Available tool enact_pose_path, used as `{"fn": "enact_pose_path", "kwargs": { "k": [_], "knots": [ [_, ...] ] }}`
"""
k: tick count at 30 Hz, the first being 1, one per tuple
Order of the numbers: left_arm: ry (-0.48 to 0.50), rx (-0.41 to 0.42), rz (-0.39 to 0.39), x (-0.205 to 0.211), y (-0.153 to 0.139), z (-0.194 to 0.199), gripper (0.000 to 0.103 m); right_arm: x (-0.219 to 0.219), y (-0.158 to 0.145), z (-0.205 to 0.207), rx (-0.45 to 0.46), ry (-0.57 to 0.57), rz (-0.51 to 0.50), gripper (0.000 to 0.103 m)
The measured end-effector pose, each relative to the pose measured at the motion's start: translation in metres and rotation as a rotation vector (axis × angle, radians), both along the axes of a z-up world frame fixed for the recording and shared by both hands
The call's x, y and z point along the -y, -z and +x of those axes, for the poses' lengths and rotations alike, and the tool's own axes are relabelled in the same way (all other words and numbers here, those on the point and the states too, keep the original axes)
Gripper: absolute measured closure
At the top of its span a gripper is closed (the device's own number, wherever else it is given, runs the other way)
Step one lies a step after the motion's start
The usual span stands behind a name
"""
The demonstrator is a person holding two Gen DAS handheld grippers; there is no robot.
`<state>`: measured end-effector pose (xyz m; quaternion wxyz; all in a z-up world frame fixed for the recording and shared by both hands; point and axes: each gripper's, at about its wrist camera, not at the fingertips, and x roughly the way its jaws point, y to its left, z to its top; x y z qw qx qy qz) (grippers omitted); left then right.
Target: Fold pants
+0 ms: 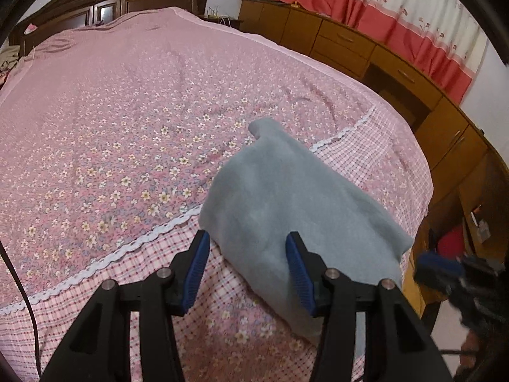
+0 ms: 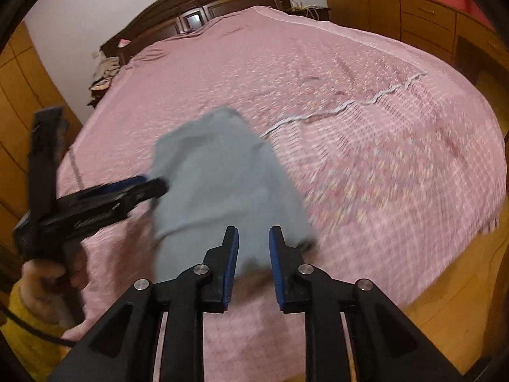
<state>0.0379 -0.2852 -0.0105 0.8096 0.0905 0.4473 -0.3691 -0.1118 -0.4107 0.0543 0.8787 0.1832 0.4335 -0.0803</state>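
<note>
The grey pants (image 1: 286, 197) lie folded in a compact bundle near the foot corner of the bed; they also show in the right wrist view (image 2: 219, 184). My left gripper (image 1: 248, 242) is open, its blue pads either side of the bundle's near edge, holding nothing. It shows from the side in the right wrist view (image 2: 149, 186), its tips at the bundle's left edge. My right gripper (image 2: 253, 238) is open just in front of the bundle's near end, empty. In the left wrist view it is a blurred dark shape (image 1: 445, 270) to the right, off the bed.
The bed has a pink floral cover (image 1: 127, 111) with a checked border and white lace trim (image 1: 105, 261). A dark wooden headboard (image 1: 111, 0) stands at the far end. Wooden cabinets (image 1: 397, 73) and red-white curtains (image 1: 397, 9) line the right side.
</note>
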Motion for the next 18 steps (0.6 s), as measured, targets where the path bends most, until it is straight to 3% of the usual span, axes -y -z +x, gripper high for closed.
{"fn": "enact_pose_path", "kwargs": {
  "k": [8,14,18],
  "knots": [
    [-0.013,-0.018,-0.030,-0.015,0.000,-0.004,0.051,-0.053,0.013,-0.010,-0.023,-0.095,0.086,0.076],
    [-0.002,0.003,-0.012,-0.016,0.000,-0.007,0.051,-0.055,0.042,0.010,-0.058,-0.049,0.164,0.076],
    [-0.010,0.008,0.001,-0.014,0.003,-0.005,0.047,-0.059,0.042,0.010,-0.030,-0.039,0.184,0.094]
  ]
}}
